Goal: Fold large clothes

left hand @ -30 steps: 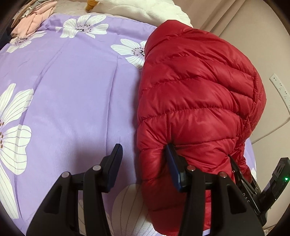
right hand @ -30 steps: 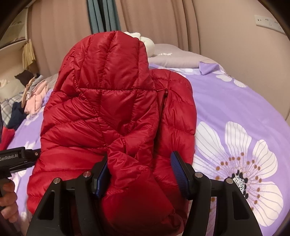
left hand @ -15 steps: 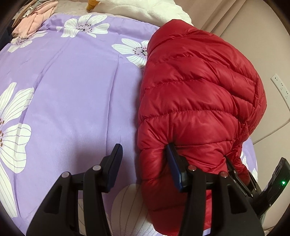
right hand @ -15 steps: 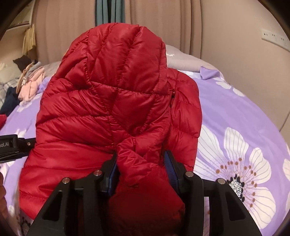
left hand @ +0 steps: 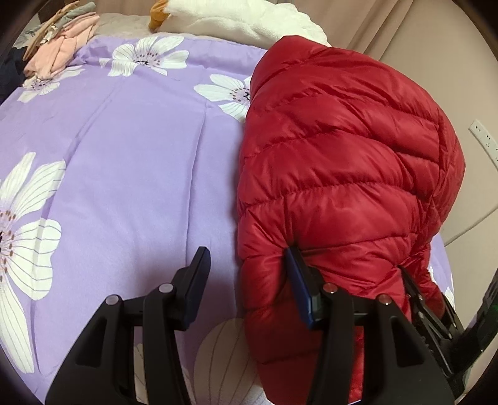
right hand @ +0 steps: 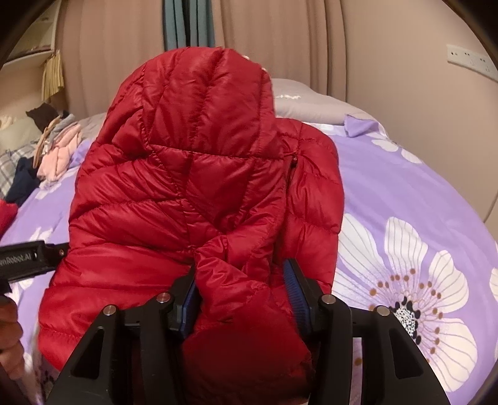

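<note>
Right gripper (right hand: 242, 286): jaws opening, a fold of the red quilted puffer jacket (right hand: 199, 199) sits between the blue pads, left pad touching it, right pad just off. Left gripper (left hand: 249, 280): jaws apart, nothing between them; its right finger (left hand: 298, 280) presses the jacket's edge. Jacket lies bunched, hood up, on the purple white-flowered bedspread (left hand: 124, 174). Pink folded clothes (left hand: 62, 53) at the far corner.

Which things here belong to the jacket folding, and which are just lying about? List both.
Job: red hooded down jacket; left gripper, open at its edge; right gripper, jaws opening, jacket fold between them; purple floral bedspread underneath.
Lying about: pink clothes pile; white plush toy; grey pillow; wall sockets.
</note>
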